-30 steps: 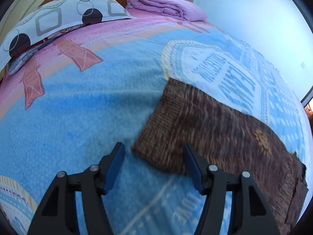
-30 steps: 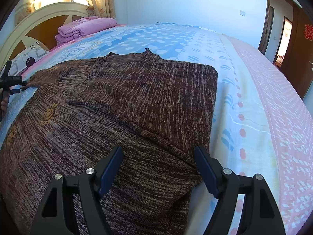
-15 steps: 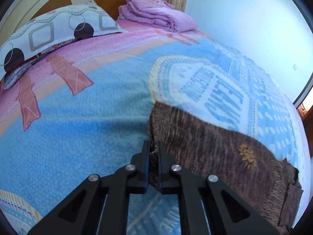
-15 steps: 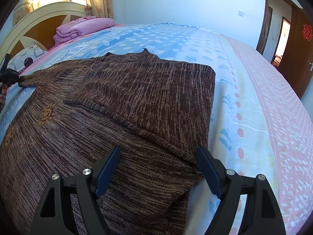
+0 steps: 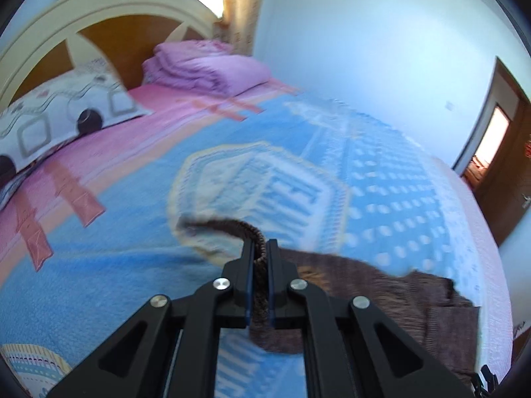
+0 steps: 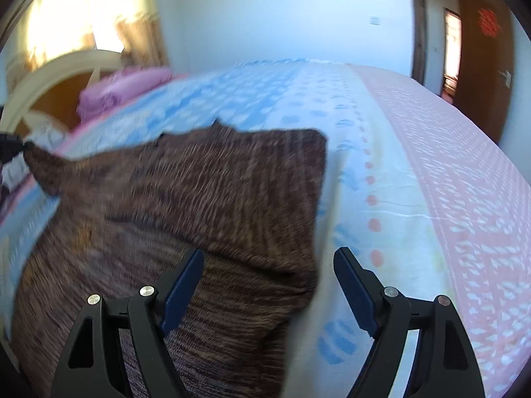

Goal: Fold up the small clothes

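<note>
Sweater (image 6: 205, 205): brown knit, spread on the bed, one side already folded over the body; a yellow motif shows blurred on the chest.
Sleeve (image 5: 255, 242): ribbed cuff pinched and raised off the spread, the knit trailing back to the sweater's body.
Left gripper (image 5: 260, 265): fingers pressed together on the cuff, blue pads flat against the ribbing.
Right gripper (image 6: 268, 285): fingers spread wide above the sweater's near folded edge, the pads touching nothing.
Bedspread (image 5: 116, 232): blue with a pale badge-shaped print under the lifted cuff; the lettering in it is too blurred to read. Pink band toward the head.
Far side of bed (image 6: 464, 199): pink strip with white flecks, a row of pink dots beside it.
Pillow (image 5: 56, 122): white, grey squares and dark circles, at the head of the bed.
Blanket (image 5: 205, 66): lilac, folded, beside the pillow.
Headboard (image 5: 99, 23): cream arch with brown panels.
Door (image 6: 484, 66): brown, with a red ornament too blurred to read.
</note>
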Motion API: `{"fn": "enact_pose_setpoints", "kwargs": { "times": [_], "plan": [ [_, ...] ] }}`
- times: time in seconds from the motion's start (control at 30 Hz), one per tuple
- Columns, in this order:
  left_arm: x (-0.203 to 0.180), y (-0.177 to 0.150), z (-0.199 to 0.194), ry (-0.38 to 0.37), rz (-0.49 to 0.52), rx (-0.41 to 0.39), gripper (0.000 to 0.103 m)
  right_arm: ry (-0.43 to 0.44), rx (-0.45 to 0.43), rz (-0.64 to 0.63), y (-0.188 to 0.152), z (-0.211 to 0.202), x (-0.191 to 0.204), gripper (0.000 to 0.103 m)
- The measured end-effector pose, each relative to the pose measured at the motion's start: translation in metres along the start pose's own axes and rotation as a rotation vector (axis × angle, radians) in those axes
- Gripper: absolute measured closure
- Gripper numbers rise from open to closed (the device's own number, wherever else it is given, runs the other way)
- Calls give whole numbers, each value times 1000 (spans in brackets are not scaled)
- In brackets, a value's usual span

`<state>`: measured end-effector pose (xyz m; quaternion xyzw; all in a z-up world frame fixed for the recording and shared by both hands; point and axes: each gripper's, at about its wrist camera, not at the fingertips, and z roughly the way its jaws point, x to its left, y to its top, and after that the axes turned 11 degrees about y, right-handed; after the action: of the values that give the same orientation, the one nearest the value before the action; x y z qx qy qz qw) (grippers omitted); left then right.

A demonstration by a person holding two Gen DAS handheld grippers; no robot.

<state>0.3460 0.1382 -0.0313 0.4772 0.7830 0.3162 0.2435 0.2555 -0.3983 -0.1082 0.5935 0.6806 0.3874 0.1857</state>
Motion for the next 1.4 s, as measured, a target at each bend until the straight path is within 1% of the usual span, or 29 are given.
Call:
{"fn": "enact_pose_setpoints", "kwargs": {
  "times": [0.13,0.23,0.33,0.43,0.53,0.6,0.67,0.7,0.73,0.77,0.8,0.83,0.9,0.97,1.03,1.07,1.1,1.13,1.17,1.23,1.27,1.3,1.37,1.4],
  "plan": [
    [-33,9,-22,-59,28,-28,96,-21,-47,54,4,-9,-12,22],
    [-57,9,-36,-94,59,-48,96,-23,-54,65,6,-10,-15,22],
    [-85,2,-49,-135,99,-59,96,-23,-53,58,6,-10,-14,22],
    [-117,-15,-56,-169,148,-69,96,-20,-51,51,6,-9,-11,22],
    [-150,-42,-56,-191,207,-56,96,-18,-47,43,5,-8,-8,22],
    [-176,-70,-49,-199,254,-31,96,-17,-46,42,4,-8,-8,22],
    [-197,-92,-47,-198,296,-28,96,-16,-46,42,4,-7,-7,22],
    [-215,-112,-43,-185,346,-32,96,-15,-43,42,4,-6,-6,22],
    [-226,-122,-42,-170,372,-38,96,-13,-39,42,3,-6,-6,22],
    [-243,-140,-40,-148,416,-42,95,-13,-37,40,3,-6,-5,22],
    [-253,-152,-37,-146,447,-37,91,-11,-35,37,3,-5,-4,22],
    [-259,-159,-37,-143,467,-32,88,-8,-35,36,3,-5,-5,22],
    [-269,-175,-38,-134,524,-20,87,-2,-35,35,2,-5,-5,22],
    [-268,-182,-45,-136,572,-32,83,7,-32,36,2,-4,-5,22],
    [-256,-184,-57,-128,604,-87,70,12,-31,34,2,-3,-5,22],
    [-245,-184,-62,-112,614,-122,53,12,-32,31,2,-4,-4,22],
    [-230,-182,-66,-85,621,-161,40,11,-36,28,2,-4,-4,22],
    [-217,-180,-67,-61,623,-186,36,8,-42,22,2,-5,-3,22],
    [-196,-176,-65,-11,625,-215,35,6,-49,16,2,-7,-1,22],
    [-171,-173,-54,96,646,-240,35,-4,-66,-9,2,-11,4,22],
    [-157,-169,-42,167,659,-242,35,-9,-71,-22,2,-13,8,22],
    [-142,-166,-28,236,668,-224,35,-9,-72,-29,3,-14,11,22],
    [-119,-159,-4,286,651,-151,35,24,-66,-10,9,-15,21,22],
    [-108,-155,9,302,639,-102,33,60,-56,-3,14,-13,29,22]
  ]
}}
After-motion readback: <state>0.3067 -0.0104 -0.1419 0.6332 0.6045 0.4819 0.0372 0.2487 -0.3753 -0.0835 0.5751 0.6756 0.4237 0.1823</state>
